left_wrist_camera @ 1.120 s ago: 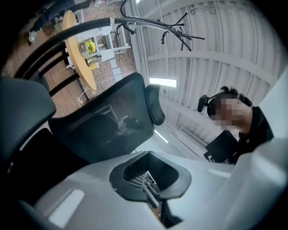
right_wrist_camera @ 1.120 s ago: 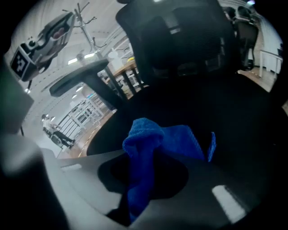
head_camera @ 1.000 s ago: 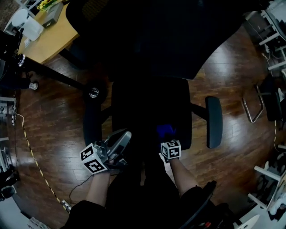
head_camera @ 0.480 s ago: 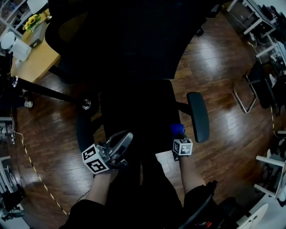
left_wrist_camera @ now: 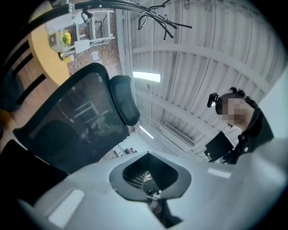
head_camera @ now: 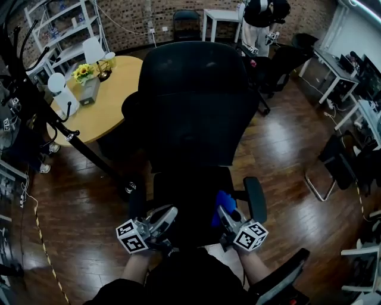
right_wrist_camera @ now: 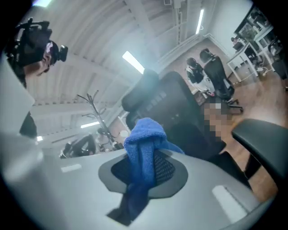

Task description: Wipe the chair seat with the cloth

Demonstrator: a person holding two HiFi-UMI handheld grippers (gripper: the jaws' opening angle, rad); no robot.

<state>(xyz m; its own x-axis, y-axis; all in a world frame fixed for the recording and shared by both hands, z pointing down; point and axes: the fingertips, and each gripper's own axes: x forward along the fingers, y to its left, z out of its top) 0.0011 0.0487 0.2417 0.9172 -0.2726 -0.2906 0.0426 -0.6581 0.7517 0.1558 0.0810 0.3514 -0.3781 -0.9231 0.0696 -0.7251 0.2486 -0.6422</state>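
Note:
The black office chair faces me in the head view, its seat [head_camera: 189, 193] just in front of my grippers. My right gripper [head_camera: 224, 212] is over the seat's front right, shut on a blue cloth [head_camera: 223, 201]. In the right gripper view the cloth [right_wrist_camera: 143, 150] stands bunched up between the jaws of that gripper [right_wrist_camera: 144, 158], with the chair's backrest [right_wrist_camera: 177, 110] beyond. My left gripper [head_camera: 167, 214] is over the seat's front left. It is shut with nothing in it [left_wrist_camera: 148, 155] and points up at the mesh backrest [left_wrist_camera: 74, 123] and the ceiling.
The right armrest [head_camera: 256, 199] lies close beside my right gripper. A round wooden table [head_camera: 101, 104] and a black coat stand [head_camera: 56, 122] are at the left. Another person [head_camera: 262, 18] stands at the back, with desks and chairs [head_camera: 342, 161] at the right.
The head view has tilted up, so the backrest and room now show. My right gripper swung out toward the armrest with the cloth, then came back over the seat's front. The left gripper barely moved.

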